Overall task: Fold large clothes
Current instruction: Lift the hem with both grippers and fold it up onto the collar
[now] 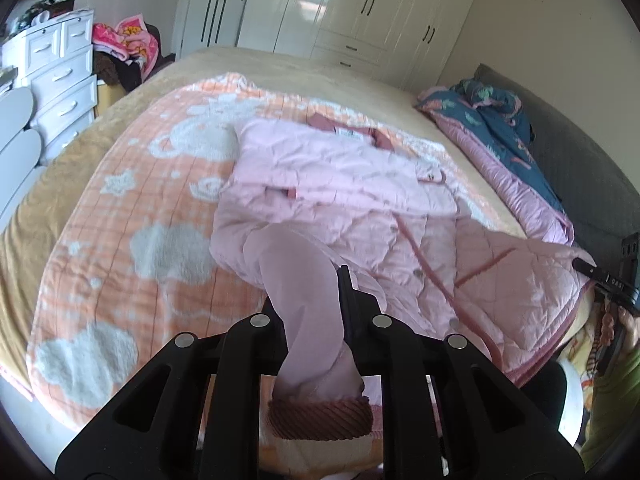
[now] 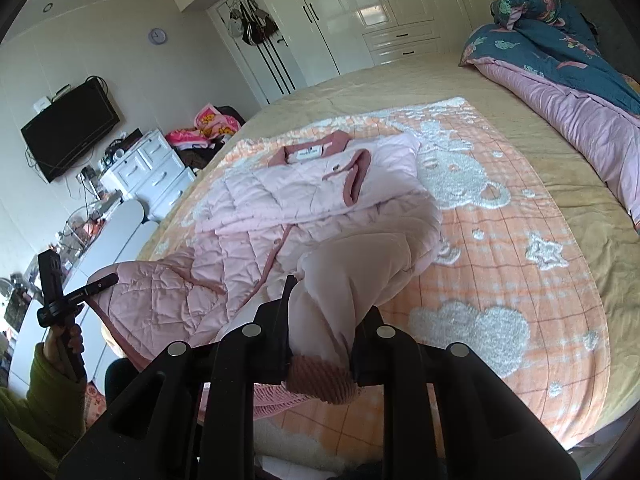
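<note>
pink quilted coat held by both sleeve ends over the bed

pink padding fills both wrist views. the coat [image 1: 344, 184] is spread on the orange-and-white blanket [image 1: 120, 208] that covers the bed [image 2: 400, 80], with its collar [image 2: 320, 152] at the far end and its hem towards the near edge, so its long axis runs straight away from both tools. the upper part already appears to be doubled over the body.

the left hand-held gripper [image 1: 316, 320] is closed on the left sleeve [image 1: 304, 280], whose ribbed cuff [image 1: 320, 416] hangs just behind the jaws. the right hand-held gripper [image 2: 324, 320] is clamped in the same way on the right sleeve [image 2: 352, 272], with its ribbed cuff [image 2: 324, 380] bunched at the jaws. each sleeve rises from the coat body, which lies ahead of and below the tools.

a near corner of the coat is seen turned up, its darker lining [image 1: 520, 280] showing, between the two tools.

the sleeves are judged to be the step in hand: each would be carried forward and inward, across the body and along the long axis. neither side is clearly nearer; the reach looks about equal. a wardrobe [image 1: 360, 4] and a rolled duvet [image 2: 560, 60] stand well beyond.
</note>
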Demonstrator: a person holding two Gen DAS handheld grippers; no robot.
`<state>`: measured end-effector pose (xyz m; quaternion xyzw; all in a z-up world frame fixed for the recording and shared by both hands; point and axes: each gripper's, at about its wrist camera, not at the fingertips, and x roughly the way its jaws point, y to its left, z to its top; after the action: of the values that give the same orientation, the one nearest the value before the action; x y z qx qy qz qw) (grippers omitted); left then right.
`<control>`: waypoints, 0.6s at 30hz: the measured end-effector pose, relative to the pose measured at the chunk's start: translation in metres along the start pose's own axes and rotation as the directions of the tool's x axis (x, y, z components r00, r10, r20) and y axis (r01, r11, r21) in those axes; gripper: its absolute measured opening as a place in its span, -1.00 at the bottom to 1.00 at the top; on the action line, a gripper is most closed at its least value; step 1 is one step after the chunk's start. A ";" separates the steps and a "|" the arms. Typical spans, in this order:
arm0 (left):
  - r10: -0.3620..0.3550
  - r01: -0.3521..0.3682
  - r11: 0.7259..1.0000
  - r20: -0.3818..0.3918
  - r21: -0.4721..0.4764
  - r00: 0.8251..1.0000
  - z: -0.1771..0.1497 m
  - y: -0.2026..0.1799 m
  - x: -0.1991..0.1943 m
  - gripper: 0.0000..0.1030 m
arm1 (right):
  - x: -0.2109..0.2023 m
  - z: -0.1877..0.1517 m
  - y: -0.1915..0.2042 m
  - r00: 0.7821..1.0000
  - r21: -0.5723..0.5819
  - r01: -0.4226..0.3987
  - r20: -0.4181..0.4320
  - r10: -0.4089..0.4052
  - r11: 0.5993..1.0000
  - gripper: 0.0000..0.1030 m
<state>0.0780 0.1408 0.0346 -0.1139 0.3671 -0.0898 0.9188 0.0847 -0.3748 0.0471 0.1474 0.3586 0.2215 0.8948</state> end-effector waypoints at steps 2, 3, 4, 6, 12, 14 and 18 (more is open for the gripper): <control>0.001 -0.001 1.000 0.014 -0.006 1.000 0.008 0.000 -0.001 -0.82 | -0.001 0.006 0.000 1.000 0.006 -0.008 0.013 0.008 1.000 -0.61; 0.000 0.000 1.000 0.018 -0.007 1.000 0.011 0.001 -0.001 -0.82 | -0.001 0.010 0.000 1.000 0.007 -0.010 0.020 0.010 1.000 -0.61; -0.001 0.001 1.000 0.025 -0.009 1.000 0.016 0.001 -0.001 -0.82 | -0.001 0.013 0.000 1.000 0.007 -0.011 0.024 0.011 1.000 -0.61; -0.005 0.006 1.000 0.036 -0.017 0.999 0.024 0.001 -0.001 -0.82 | -0.001 0.019 0.000 0.999 0.012 -0.017 0.036 0.017 1.000 -0.61; -0.009 0.011 1.000 0.066 -0.028 0.998 0.044 0.000 -0.001 -0.82 | 0.002 0.039 0.002 0.998 0.014 -0.025 0.061 0.024 1.000 -0.62; -0.010 0.012 0.999 0.074 -0.032 0.997 0.050 0.000 -0.001 -0.82 | 0.003 0.045 0.001 0.997 0.019 -0.032 0.067 0.030 0.999 -0.62; -0.006 0.009 0.999 0.084 -0.040 0.996 0.062 0.001 0.000 -0.82 | 0.004 0.058 0.001 0.996 0.022 -0.032 0.080 0.031 0.999 -0.62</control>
<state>0.1211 0.1503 0.0776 -0.1373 0.3293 -0.0811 0.9307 0.1282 -0.3777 0.0855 0.1724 0.3227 0.2252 0.9030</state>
